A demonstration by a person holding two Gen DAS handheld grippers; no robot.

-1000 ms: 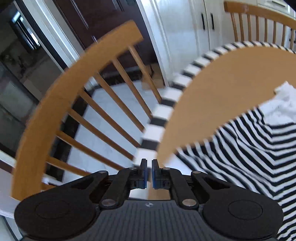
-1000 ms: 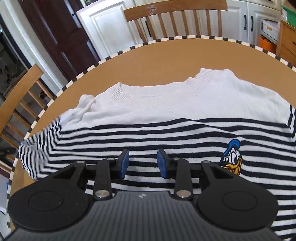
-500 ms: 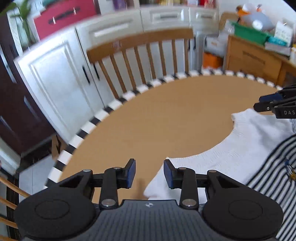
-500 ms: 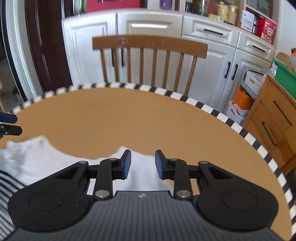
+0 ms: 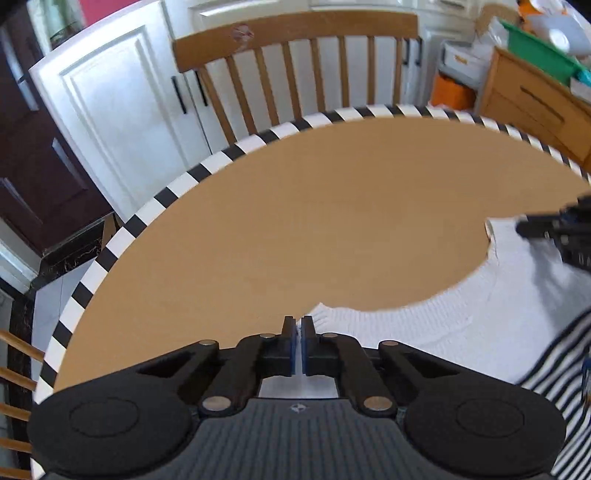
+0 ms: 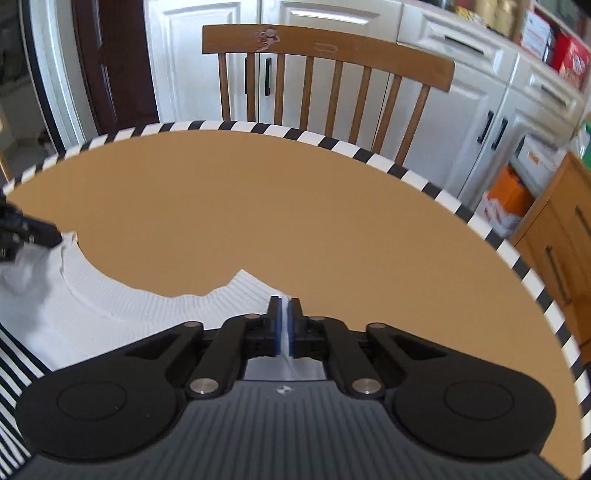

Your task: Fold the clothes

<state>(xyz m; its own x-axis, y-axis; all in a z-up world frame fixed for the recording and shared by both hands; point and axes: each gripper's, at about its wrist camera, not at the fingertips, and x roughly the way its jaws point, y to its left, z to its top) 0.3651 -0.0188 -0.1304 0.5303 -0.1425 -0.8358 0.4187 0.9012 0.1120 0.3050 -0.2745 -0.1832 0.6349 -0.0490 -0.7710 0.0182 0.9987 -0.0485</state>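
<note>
A white knit sweater (image 5: 443, 332) with black stripes lower down lies flat on the round tan table (image 5: 295, 221), neckline toward the far edge. My left gripper (image 5: 298, 326) is shut on the white shoulder fabric at the left end of the collar. My right gripper (image 6: 284, 306) is shut on the sweater (image 6: 110, 314) at the other shoulder, with a white fold pinched between its blue pads. Each gripper shows in the other's view: the right gripper (image 5: 554, 229) at the right edge, the left gripper (image 6: 22, 229) at the left edge.
The table (image 6: 295, 221) has a black-and-white checked rim. A wooden spindle-back chair (image 5: 295, 29) (image 6: 332, 55) stands behind its far edge, before white cabinets (image 5: 122, 110). A wooden dresser (image 5: 535, 99) and orange boxes are at the right. Another chair (image 5: 14, 369) is at the left.
Both grippers swung from the striped body and table edge to the shoulders beside the collar. Their jaws stood apart half a second ago and are now closed on the white fabric.
</note>
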